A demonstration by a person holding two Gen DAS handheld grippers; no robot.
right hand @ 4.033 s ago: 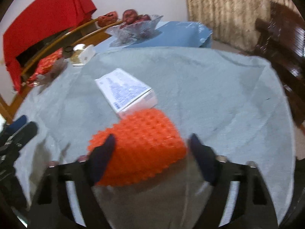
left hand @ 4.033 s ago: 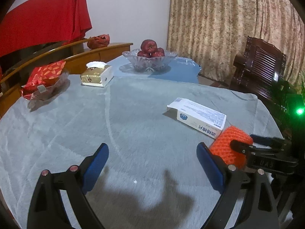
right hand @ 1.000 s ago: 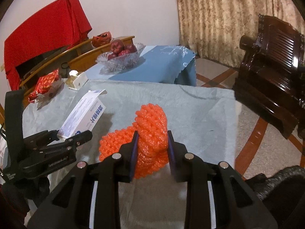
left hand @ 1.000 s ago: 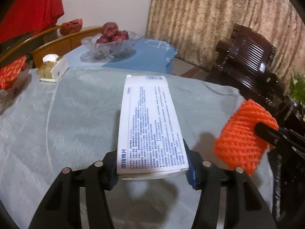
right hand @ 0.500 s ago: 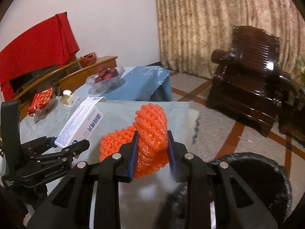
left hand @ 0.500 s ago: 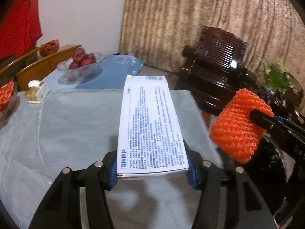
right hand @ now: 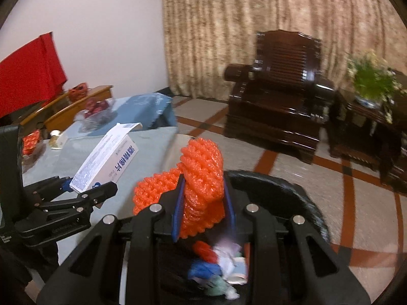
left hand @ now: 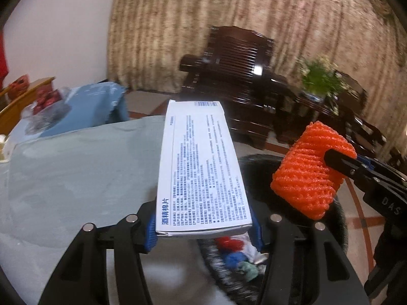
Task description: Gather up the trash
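both tools loaded, hanging over the bin

biggest thing in the room is the dark wooden armchair against the beige curtain, with a potted plant on a dark side table next to it. the tabletop has a grey-green cloth and sits off to the left in both views. a glass bowl of red fruit sits further back on a blue cloth, pretty blurry.

right below the tools is the black trash bin, round rim, sitting on the tiled floor just beside the tabletop edge. there's already some stuff in it, red, blue and white bits, too smeared to say what.

left tool is clamped on the near end of a white box covered in blue print; the box sticks out forward and its far end reaches past the tabletop edge.

right tool is closed on an orange foam fruit net, squashed between the blue pads, held above the bin's opening.
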